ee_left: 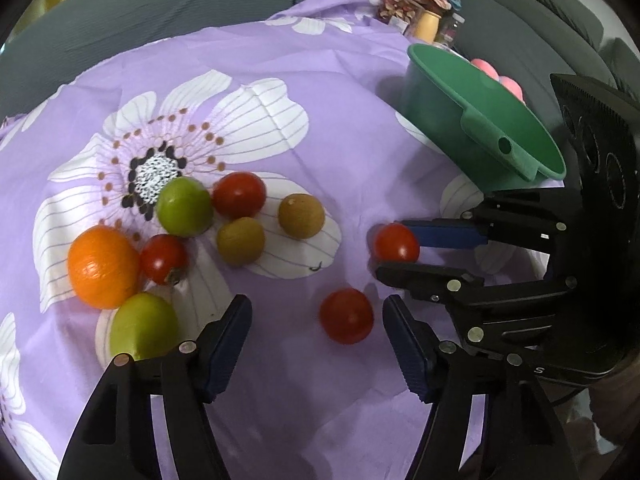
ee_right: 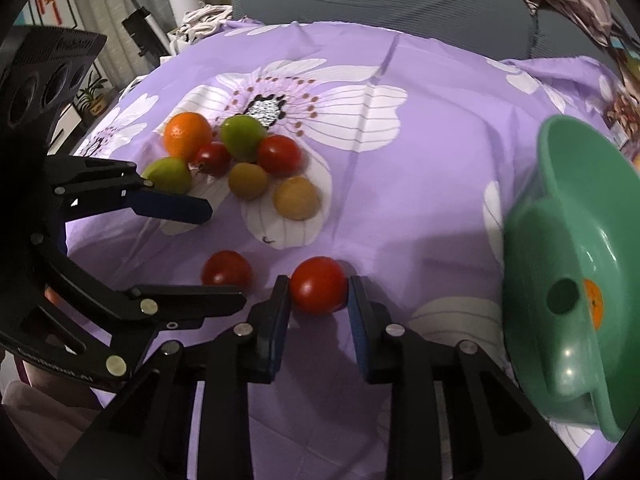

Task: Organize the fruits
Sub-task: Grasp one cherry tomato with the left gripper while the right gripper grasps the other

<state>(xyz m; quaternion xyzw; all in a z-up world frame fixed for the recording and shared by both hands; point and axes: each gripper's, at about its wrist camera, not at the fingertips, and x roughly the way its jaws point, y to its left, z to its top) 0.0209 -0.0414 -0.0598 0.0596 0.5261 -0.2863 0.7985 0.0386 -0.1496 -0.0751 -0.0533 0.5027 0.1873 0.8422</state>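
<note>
On a purple flowered cloth (ee_left: 280,92) two red tomatoes lie apart from a fruit pile. My right gripper (ee_right: 319,286) is shut on one tomato (ee_right: 318,284), its blue pads pressing both sides; the left wrist view shows that same tomato (ee_left: 396,243) between the right gripper's (ee_left: 394,249) fingers. My left gripper (ee_left: 318,312) is open around the other tomato (ee_left: 346,316), with a clear gap on its left side. The pile holds an orange (ee_left: 103,266), two green fruits (ee_left: 184,206), two tomatoes (ee_left: 239,194) and two brown fruits (ee_left: 301,216).
A green basin (ee_left: 436,92) stands at the right, close to the right gripper; through its handle hole an orange (ee_right: 592,304) shows inside the basin (ee_right: 532,240). A grey sofa runs behind the cloth, with folded fabrics at the back right.
</note>
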